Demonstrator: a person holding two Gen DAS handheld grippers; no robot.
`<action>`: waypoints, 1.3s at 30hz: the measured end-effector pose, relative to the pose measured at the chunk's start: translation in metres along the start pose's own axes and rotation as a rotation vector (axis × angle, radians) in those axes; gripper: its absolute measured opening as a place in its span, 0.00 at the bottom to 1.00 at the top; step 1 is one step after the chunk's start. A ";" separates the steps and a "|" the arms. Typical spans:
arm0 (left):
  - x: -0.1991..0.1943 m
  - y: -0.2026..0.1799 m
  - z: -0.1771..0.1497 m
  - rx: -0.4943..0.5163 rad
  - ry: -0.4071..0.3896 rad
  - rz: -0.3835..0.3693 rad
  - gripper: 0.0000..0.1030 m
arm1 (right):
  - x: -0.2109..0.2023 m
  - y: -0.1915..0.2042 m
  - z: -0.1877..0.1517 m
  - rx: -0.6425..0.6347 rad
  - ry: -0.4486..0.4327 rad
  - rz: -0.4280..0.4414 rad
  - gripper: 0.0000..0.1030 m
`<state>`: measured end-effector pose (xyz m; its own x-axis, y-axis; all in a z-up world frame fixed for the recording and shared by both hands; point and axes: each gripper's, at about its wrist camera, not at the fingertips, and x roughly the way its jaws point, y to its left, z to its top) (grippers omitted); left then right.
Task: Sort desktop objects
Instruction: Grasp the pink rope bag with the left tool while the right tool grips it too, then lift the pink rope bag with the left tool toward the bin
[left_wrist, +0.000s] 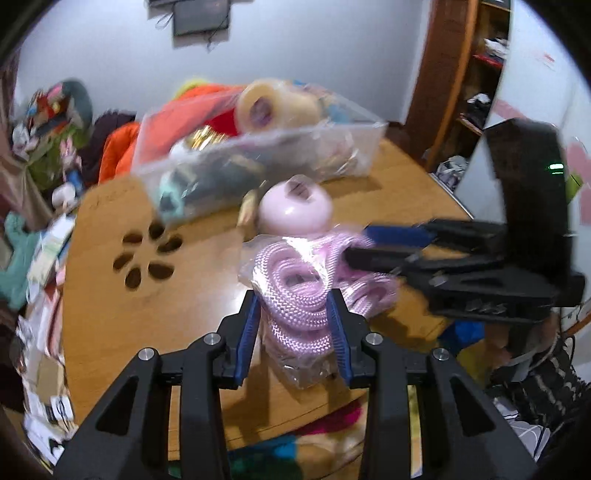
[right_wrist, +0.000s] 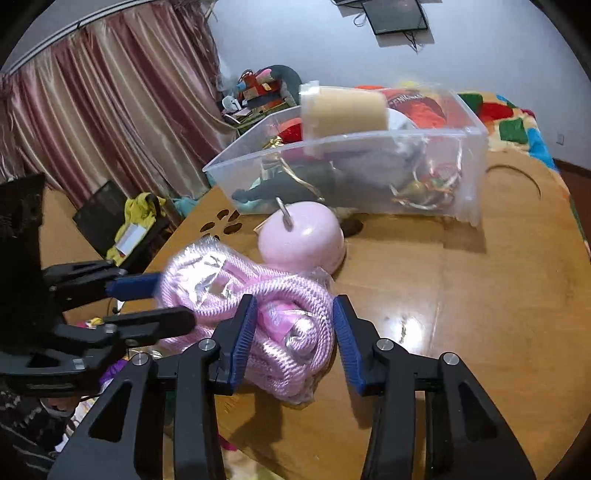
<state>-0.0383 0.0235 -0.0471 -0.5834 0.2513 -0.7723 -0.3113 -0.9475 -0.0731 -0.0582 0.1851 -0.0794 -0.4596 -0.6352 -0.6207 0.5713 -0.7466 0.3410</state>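
Note:
A coil of pink braided rope in a clear plastic bag (left_wrist: 295, 280) (right_wrist: 273, 295) lies at the near edge of the wooden table (left_wrist: 110, 314) (right_wrist: 461, 295). My left gripper (left_wrist: 293, 295) (right_wrist: 175, 301) is shut on one end of the bag, its blue pads pressing the rope from both sides. From the other side my right gripper (right_wrist: 294, 300) (left_wrist: 356, 243) is shut on the same bag. Just behind the rope sits a pink dome with a metal hook (left_wrist: 295, 210) (right_wrist: 301, 236). Further back stands a clear plastic bin (left_wrist: 369, 147) (right_wrist: 472, 177) holding mixed items, with a tape roll (left_wrist: 275, 107) (right_wrist: 343, 110) on top.
Paw-shaped cut-outs (left_wrist: 147, 254) (right_wrist: 221, 221) pierce the tabletop left of the rope. Clutter of clothes and papers (left_wrist: 44, 258) lies beyond the table's left edge. A curtain (right_wrist: 110, 110) hangs at the back left and a wooden shelf (left_wrist: 461, 92) stands at the right.

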 end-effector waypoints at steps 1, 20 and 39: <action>0.002 0.004 -0.002 -0.015 0.005 0.009 0.34 | -0.003 0.003 0.001 -0.012 -0.011 -0.019 0.39; 0.021 0.027 -0.008 -0.180 0.109 -0.274 0.61 | -0.003 0.002 -0.016 -0.164 0.049 -0.285 0.26; -0.030 0.029 0.022 -0.219 -0.072 -0.433 0.56 | 0.013 0.022 -0.018 -0.160 0.033 -0.177 0.05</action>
<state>-0.0464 -0.0074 -0.0116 -0.4881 0.6375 -0.5962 -0.3762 -0.7700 -0.5153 -0.0397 0.1637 -0.0925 -0.5411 -0.4881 -0.6848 0.5852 -0.8034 0.1103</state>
